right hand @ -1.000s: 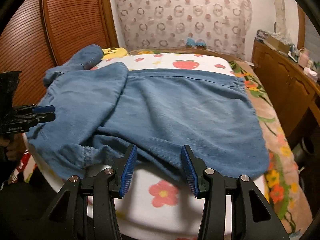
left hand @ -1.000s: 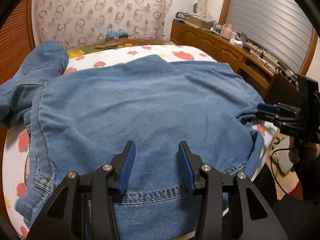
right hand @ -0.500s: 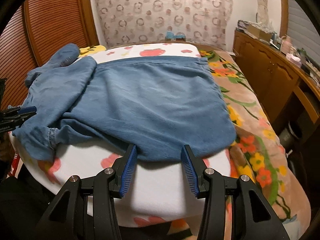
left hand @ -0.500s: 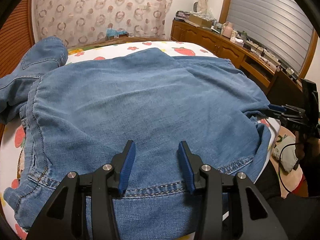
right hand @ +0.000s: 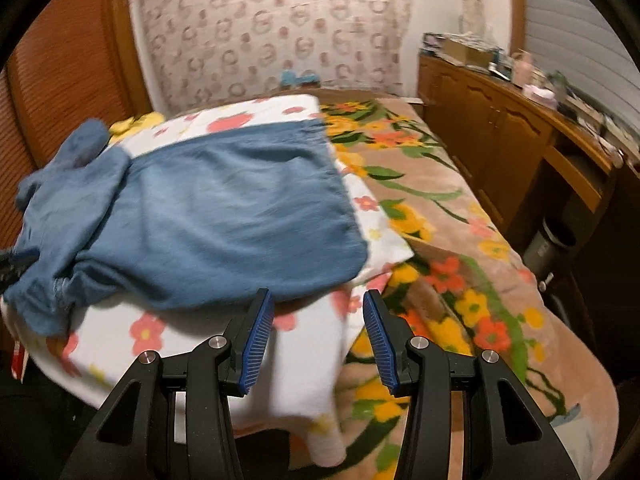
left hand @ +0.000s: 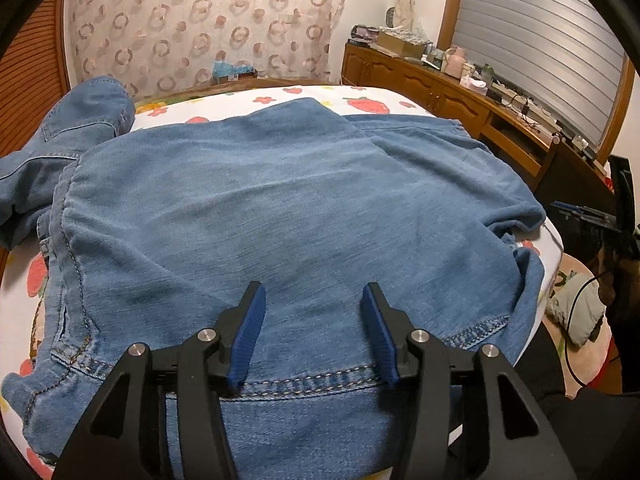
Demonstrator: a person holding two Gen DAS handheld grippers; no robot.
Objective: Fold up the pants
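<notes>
With the left hand-held gripper [left hand: 312,334] opening over the denim pants [left hand: 280,208] and the right hand-held gripper [right hand: 318,336] released, empty, off the near hem, a fold could be started unevenly.

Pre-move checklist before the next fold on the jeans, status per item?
1. Left gripper free of cloth: ok. Its jaws are opening above the jeans, nothing pinched between them.
2. Right gripper free: ok, jaws apart, nothing between them, near the jeans' front corner.
3. Top layer lying flat: ok, broad smooth panel in both views.
4. Left side tidy: not ok, denim bunched in a heap at the far left.
5. Near right edge tidy: not ok, crumpled hem hangs at the bed edge.
6. Layers underneath aligned: cannot tell, covered by the top layer.
</notes>
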